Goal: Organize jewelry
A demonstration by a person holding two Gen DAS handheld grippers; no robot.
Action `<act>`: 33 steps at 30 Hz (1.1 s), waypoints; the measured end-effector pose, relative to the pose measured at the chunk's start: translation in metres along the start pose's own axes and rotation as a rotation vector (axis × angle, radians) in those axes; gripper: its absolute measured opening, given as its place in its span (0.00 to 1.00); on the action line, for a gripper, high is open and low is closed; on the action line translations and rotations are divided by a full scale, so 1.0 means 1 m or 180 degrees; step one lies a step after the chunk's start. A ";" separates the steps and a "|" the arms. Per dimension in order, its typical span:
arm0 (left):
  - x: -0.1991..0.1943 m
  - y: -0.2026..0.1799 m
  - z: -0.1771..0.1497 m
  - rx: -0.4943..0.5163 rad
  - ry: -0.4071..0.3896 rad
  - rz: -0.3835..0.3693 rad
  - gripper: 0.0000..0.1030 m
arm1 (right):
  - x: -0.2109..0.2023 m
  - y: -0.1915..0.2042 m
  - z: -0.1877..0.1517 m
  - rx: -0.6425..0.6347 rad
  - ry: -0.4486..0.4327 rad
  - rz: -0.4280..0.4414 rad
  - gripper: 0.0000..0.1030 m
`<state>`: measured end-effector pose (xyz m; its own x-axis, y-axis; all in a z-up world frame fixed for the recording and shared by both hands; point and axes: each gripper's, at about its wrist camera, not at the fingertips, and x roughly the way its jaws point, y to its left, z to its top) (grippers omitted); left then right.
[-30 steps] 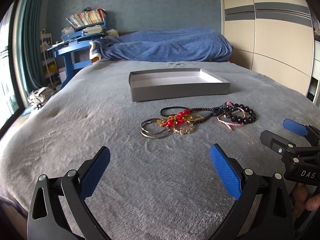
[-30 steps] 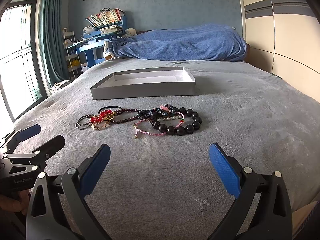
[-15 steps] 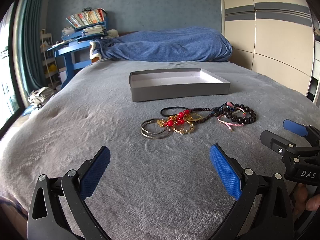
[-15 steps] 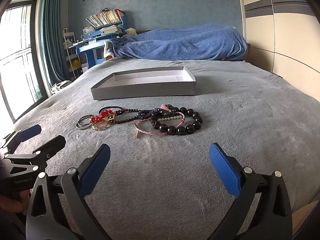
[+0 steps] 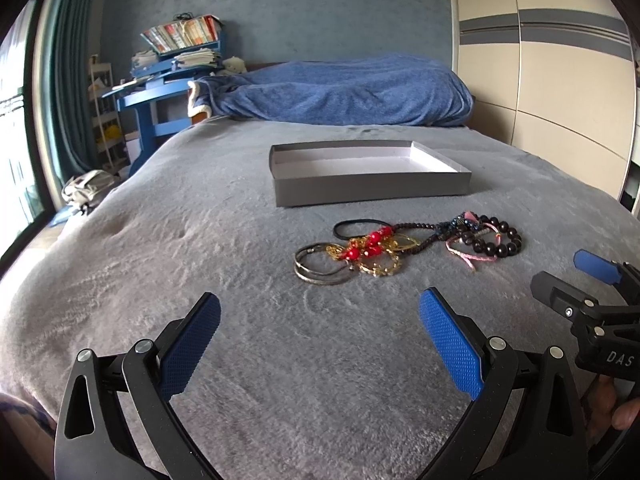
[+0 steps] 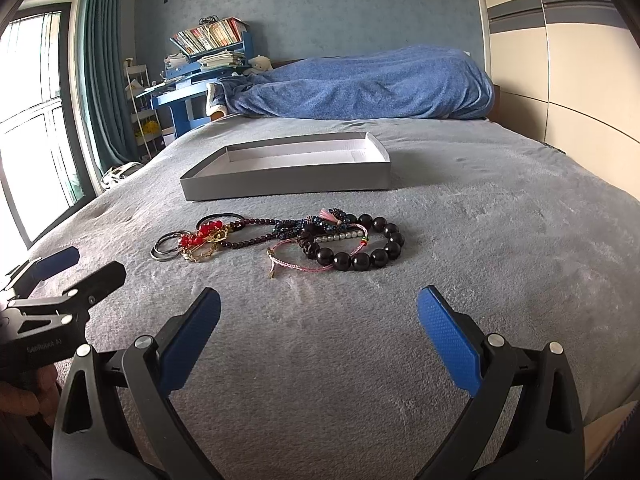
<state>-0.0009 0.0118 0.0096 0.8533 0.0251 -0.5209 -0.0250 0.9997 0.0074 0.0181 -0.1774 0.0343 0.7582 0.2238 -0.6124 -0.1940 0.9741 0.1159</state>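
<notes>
so far nothing sorted. left gripper [image 5: 319, 340] and right gripper [image 6: 318, 334] both spread wide, holding nothing, low over grey bedspread [image 6: 500, 240]. jewelry pile [image 6: 280, 240] just ahead of fingertips, tangled, untouched. grey box [image 6: 288, 176] beyond pile, bare inside. every piece left to move.

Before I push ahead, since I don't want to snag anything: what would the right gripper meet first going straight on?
Likely the pink cord bracelet, with the black bead bracelet just behind it. The right gripper is open above bare grey blanket; depth is unclear.
</notes>
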 end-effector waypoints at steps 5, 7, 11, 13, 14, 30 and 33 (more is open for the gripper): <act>-0.001 -0.001 0.001 0.0027 -0.0035 -0.0127 0.96 | 0.000 -0.001 0.001 0.0005 0.0002 -0.0002 0.95; -0.003 -0.001 0.001 0.0020 -0.0089 -0.0148 0.96 | 0.000 -0.002 0.001 0.0006 0.0002 0.0000 0.95; -0.003 -0.002 0.002 0.0014 -0.0072 -0.0147 0.96 | -0.001 -0.001 0.001 0.0011 -0.0003 -0.0002 0.95; -0.002 -0.001 0.002 0.0010 -0.0047 -0.0122 0.96 | 0.000 -0.001 0.000 0.0014 -0.0005 0.0001 0.95; -0.002 -0.001 0.003 0.0011 -0.0051 -0.0120 0.96 | 0.000 -0.001 0.000 0.0016 -0.0005 0.0004 0.95; -0.010 -0.001 0.009 0.0131 -0.0120 -0.0111 0.96 | 0.000 -0.004 0.001 0.0072 0.0025 0.0014 0.95; -0.008 -0.002 0.010 0.0156 -0.0104 -0.0112 0.96 | 0.002 -0.004 0.003 0.0070 0.0062 0.0020 0.95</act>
<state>-0.0023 0.0101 0.0220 0.8697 -0.0105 -0.4935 0.0301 0.9990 0.0317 0.0222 -0.1812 0.0344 0.7447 0.2295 -0.6266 -0.1848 0.9732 0.1369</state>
